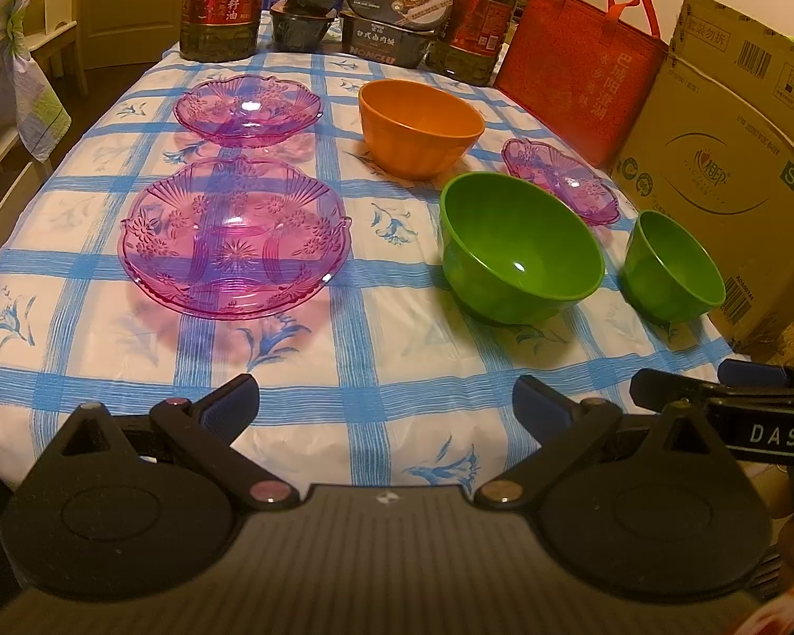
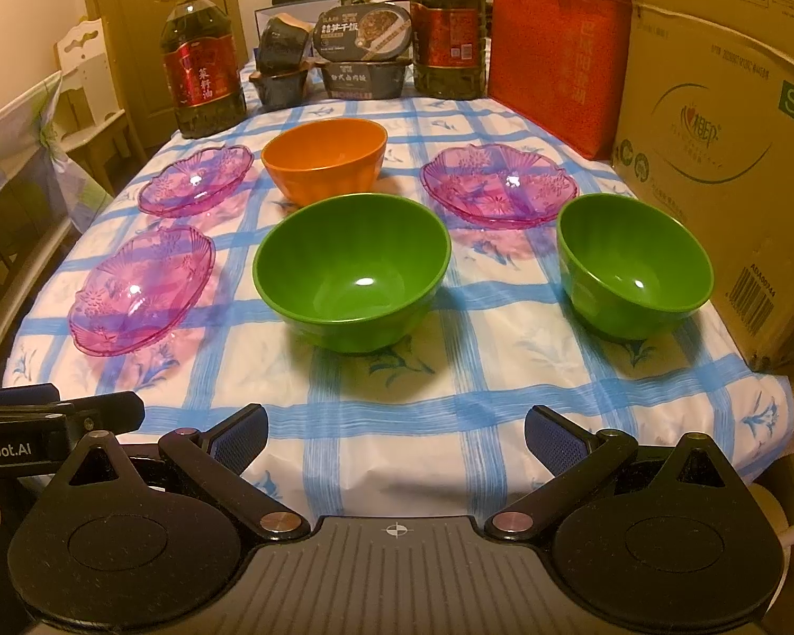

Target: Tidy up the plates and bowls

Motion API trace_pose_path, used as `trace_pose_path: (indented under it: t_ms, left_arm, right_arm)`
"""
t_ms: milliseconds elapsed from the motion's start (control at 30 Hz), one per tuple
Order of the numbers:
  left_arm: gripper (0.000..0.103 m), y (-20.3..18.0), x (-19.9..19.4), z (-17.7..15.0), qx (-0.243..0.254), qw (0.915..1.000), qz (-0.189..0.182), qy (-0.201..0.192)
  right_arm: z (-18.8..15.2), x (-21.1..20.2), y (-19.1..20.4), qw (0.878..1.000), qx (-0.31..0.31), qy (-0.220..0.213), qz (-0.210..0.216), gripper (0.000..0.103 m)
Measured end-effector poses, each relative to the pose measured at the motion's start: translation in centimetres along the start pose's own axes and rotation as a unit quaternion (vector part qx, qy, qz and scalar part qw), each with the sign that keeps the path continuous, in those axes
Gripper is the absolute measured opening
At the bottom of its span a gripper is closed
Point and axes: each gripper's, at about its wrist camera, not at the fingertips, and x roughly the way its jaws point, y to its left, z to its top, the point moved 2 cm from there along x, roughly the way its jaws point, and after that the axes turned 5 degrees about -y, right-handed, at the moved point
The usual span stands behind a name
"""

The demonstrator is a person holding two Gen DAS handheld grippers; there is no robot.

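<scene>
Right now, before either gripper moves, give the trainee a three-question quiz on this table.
1. How many pink plates are on the table?
2. True or false: the orange bowl is stacked inside the big green bowl.
3. Which sits nearest the cardboard box: A) the orange bowl, B) the small green bowl, C) an oil bottle?

Key: 1. Three. 2. False; they stand apart. 3. B.
</scene>
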Motion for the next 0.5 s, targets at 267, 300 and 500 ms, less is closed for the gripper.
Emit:
trace_pose_path:
  t_ms: [267,300,500]
  left_arm:
    - [0.101,0.04,0.00,-0.01,0.000,1.0000,0.000,0.000]
    - [0.101,0.05,0.01,-0.01,0.000,1.0000,-0.001,0.000]
    - [0.101,0.07,0.00,-0.03,0.000,1.0000,-0.001,0.000]
  right_arm:
    - [-0.02,0.03,-0.01,1.000,-0.001,0.001,0.001,0.103]
    - [-0.04,0.06,-0.01,1.000,-0.001,0.001,0.001,0.103]
    - [-0.10,0.04,-0.04,1.000,0.000,0.000,0.000,0.103]
